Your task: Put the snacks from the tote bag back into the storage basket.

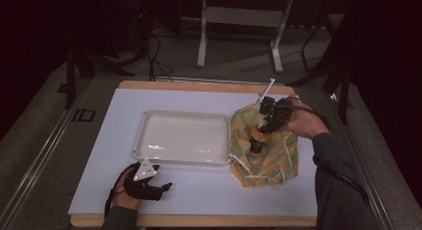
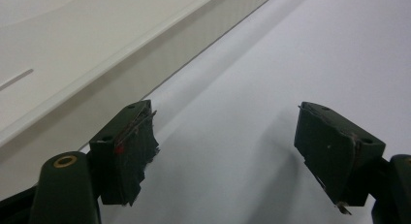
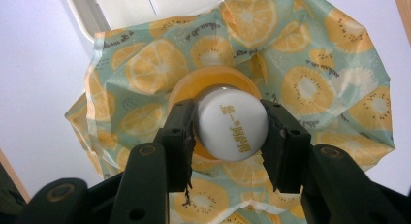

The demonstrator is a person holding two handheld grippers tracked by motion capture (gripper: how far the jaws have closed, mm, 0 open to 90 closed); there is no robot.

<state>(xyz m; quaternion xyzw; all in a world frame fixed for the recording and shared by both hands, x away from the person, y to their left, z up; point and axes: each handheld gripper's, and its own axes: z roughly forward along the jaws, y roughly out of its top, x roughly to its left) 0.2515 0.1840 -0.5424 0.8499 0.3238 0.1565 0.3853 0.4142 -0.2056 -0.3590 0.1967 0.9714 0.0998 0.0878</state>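
Bottle (image 3: 231, 129): a small one with a white cap printed with yellow characters and an orange-yellow body; it stands upright on the fruit-print bag (image 1: 266, 150), at about 3 o'clock of the tabletop (image 1: 99, 185) in the high view.
Right tongs (image 3: 231, 136): narrowed around the bottle's white cap, a black pad on each side of it; the pads appear to press on the cap, so they seem to be gripping it.
Why the grip sits there: judged from above, the cap is the highest and narrowest part, so the hand can come straight down and lift without disturbing the cloth.
Bag: light teal fabric printed with orange and kiwi slices, crumpled flat, a white cord at its 6 o'clock edge; it touches the tray's right end.
Tray (image 1: 144, 121): white, shallow, rectangular, nothing in it, at the middle of the tabletop, at 9 o'clock of the bottle; probably where the bottle is meant to go.
Left tongs (image 2: 223, 156): spread wide with nothing between them, low over the white tabletop at 7 o'clock, just beside the tray's near wall; likely parked out of the way while the right hand works.
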